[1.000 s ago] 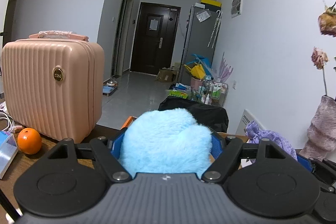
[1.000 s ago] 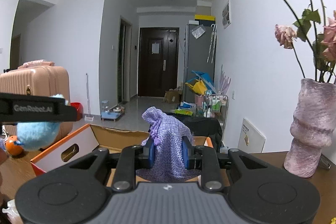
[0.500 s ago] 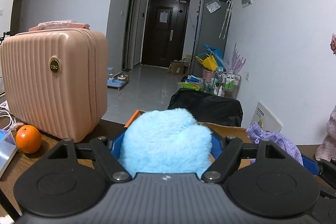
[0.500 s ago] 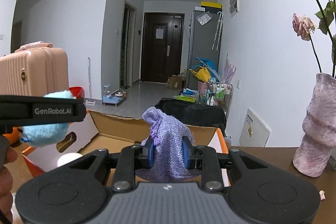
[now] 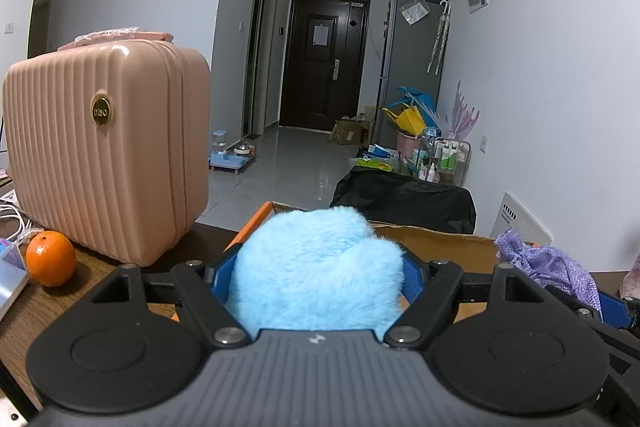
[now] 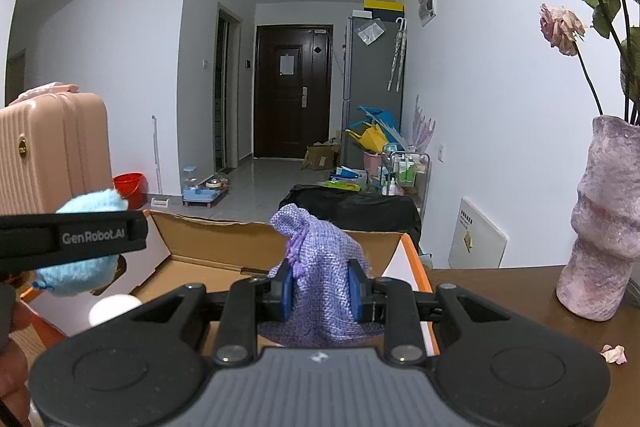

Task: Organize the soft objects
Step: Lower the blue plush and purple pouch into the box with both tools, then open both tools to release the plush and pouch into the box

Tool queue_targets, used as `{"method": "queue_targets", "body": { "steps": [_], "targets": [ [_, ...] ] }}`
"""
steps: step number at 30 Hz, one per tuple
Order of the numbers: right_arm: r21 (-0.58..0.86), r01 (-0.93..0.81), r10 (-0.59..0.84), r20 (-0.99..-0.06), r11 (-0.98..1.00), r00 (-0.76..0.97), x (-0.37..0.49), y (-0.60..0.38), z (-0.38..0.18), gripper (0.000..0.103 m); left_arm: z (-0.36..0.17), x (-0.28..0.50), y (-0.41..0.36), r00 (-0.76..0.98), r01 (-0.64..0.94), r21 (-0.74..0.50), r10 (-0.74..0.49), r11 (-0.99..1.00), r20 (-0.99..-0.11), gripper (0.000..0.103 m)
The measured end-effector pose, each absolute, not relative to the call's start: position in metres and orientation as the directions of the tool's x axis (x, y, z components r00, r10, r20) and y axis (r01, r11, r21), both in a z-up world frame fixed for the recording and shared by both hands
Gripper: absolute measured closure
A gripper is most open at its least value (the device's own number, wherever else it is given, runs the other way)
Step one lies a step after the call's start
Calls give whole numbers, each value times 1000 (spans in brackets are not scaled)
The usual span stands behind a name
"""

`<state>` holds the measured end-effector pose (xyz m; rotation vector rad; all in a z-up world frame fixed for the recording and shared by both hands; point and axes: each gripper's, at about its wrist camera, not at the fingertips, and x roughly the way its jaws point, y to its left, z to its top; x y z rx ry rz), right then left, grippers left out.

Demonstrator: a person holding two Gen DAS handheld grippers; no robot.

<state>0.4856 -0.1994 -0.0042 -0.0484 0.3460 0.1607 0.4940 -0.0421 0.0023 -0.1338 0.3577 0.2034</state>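
Observation:
A fluffy light-blue plush (image 5: 312,247) fills the jaws of my left gripper (image 5: 318,279), which is shut on it. Just beyond it lies the rim of an open cardboard box (image 5: 432,239) with orange edges. In the right wrist view my right gripper (image 6: 322,291) is shut on a purple mesh pouch (image 6: 320,247), whose tied top stands upright over the box (image 6: 224,239). The plush (image 6: 80,275) and a left finger (image 6: 72,239) hang over the box's left side. A white round object (image 6: 114,307) lies inside the box. The pouch (image 5: 548,263) also shows at the right of the left wrist view.
A pink ribbed suitcase (image 5: 108,147) stands on the wooden table left of the box, with an orange (image 5: 51,258) beside it. A purple vase (image 6: 600,219) of dried roses stands to the right, near a fallen petal (image 6: 614,353). A black bag (image 5: 404,199) sits behind the table.
Both grippers have sunk a little and come closer to the box, each still carrying its load. The box interior shows more in the right wrist view. Neither grip changed.

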Motion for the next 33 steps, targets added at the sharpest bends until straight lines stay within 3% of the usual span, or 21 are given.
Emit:
{"method": "queue_targets", "body": {
  "steps": [6,10,13,15,17,33],
  "targets": [
    [-23,-162,144,-342,987,928,485,-198,-4,71,1,496,-41,915,-222,-94,174,970,-365,25],
    [-33,-147,127,-342,989,931,486,-199,-4,67,1,496,-40,916,-218,-98,169,971,-364,10],
    [-31,-128,109,-345,991,932,486,-201,-4,38,2,494,-39,915,-232,-99,183,968,-359,0],
    [-24,-113,98,-339,993,936,486,-203,-4,13,2,493,-39,913,-240,-99,190,966,-360,0],
    [-23,-99,85,-335,995,938,486,-205,-3,8,2,494,-38,909,-251,-98,200,963,-366,0],
    [-26,-94,79,-360,995,930,486,-208,0,6,1,496,-31,881,-268,-106,199,958,-430,0]
  ]
}}
